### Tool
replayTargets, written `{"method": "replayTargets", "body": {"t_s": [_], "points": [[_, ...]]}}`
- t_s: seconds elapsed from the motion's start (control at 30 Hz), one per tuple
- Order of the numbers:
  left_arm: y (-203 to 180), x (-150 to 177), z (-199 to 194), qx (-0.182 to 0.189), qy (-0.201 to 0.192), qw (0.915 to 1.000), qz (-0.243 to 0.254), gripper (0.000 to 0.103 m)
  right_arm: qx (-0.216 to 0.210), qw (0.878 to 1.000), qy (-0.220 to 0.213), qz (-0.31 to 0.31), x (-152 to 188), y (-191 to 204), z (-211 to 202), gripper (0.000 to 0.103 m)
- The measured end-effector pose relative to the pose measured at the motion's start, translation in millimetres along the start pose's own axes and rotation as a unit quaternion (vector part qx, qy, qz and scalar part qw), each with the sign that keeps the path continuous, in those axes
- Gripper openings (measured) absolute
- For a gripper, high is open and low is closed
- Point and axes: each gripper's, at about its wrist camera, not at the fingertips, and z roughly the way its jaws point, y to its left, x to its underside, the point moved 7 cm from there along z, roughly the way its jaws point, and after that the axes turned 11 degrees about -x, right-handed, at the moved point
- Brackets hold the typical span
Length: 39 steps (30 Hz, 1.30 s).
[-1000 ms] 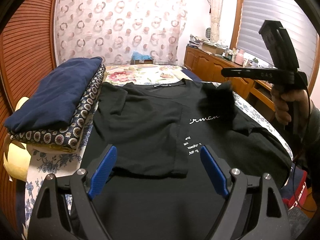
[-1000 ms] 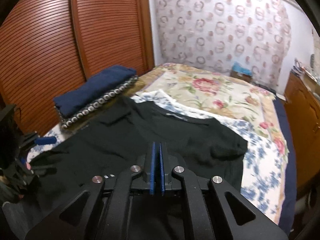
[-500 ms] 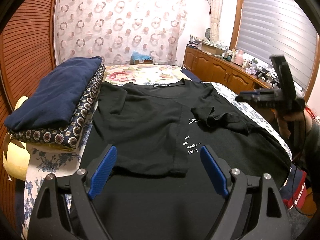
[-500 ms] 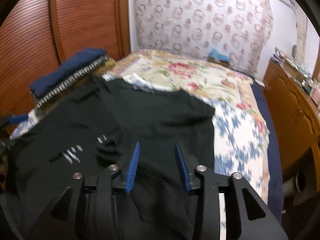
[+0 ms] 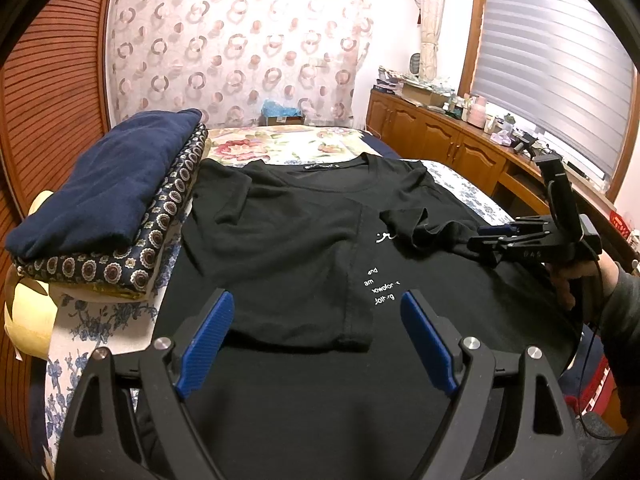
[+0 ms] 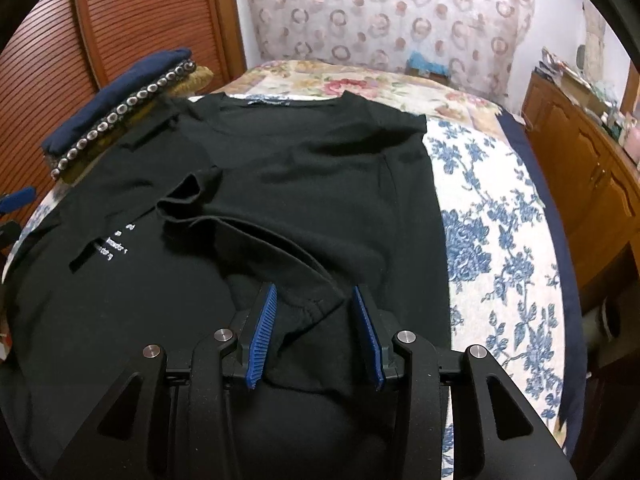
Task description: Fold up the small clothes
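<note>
Two claws are over the bed [image 6: 492, 208], and we have one black T-shirt [image 5: 304, 232] spread flat across its flowered cover, collar toward the far curtain wall. Our left claw [image 5: 316, 340] hovers above the shirt's lower half with its blue pads spread wide and nothing between them. The shirt's left side is already folded in over the chest, its edge running down beside the small white lettering [image 5: 382, 286]. Over on the other side, our right claw [image 6: 314, 332] sits low over the cloth, jaws partly apart. A rumpled ridge of black fabric and a stitched hem lie in the gap between the blue pads [image 6: 262, 328], but the pads are not pressing on it, so we have nothing gripped there. From the left wrist view that same right claw [image 5: 486, 240] shows at the shirt's right edge, with the person's hand [image 5: 576, 276] around its handle and a dark sleeve [image 5: 624, 312] behind. The right sleeve of the shirt [image 5: 416, 226] lies crumpled, folded in across the chest and reaching up to the print. To the left, a folded navy garment [image 5: 104, 184] rests on a patterned dark cloth [image 5: 160, 228], touching the shirt's edge. Wooden cabinets [image 5: 444, 144] run along the window wall.
</note>
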Motion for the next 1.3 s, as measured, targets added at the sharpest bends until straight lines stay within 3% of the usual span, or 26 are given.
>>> {"method": "replayTargets", "body": {"t_s": [0.07,0.2,0.27,0.43,0.5,0.73,1.0,1.3], "points": [[1,2,0,0.000,0.000,1.0000,0.000,0.086,-0.005,1.000,-0.001,-0.008,1,4,1,0.039],[1,3,1,0.000,0.001,1.0000,0.000,0.086,-0.033,0.999,-0.003,-0.029,4,21,-1,0.017],[2,3,2,0.000,0.001,1.0000,-0.002,0.086,-0.044,0.998,-0.009,-0.039,6,30,-5,0.015],[2,5,2,-0.001,0.001,1.0000,-0.003,0.086,-0.065,0.996,-0.006,-0.058,15,49,-9,0.015],[2,5,2,-0.001,0.001,1.0000,-0.003,0.086,-0.075,0.995,-0.001,-0.060,19,56,-9,0.023],[6,5,1,-0.003,-0.001,1.0000,-0.006,0.086,-0.083,0.993,0.000,-0.078,25,74,-19,0.026],[16,3,-5,-0.008,-0.006,0.9999,-0.012,0.086,-0.061,0.995,-0.034,-0.077,-13,64,-26,0.031],[28,6,-6,-0.014,-0.005,0.9997,-0.018,0.086,-0.090,0.995,-0.007,-0.038,-59,58,30,0.031]]}}
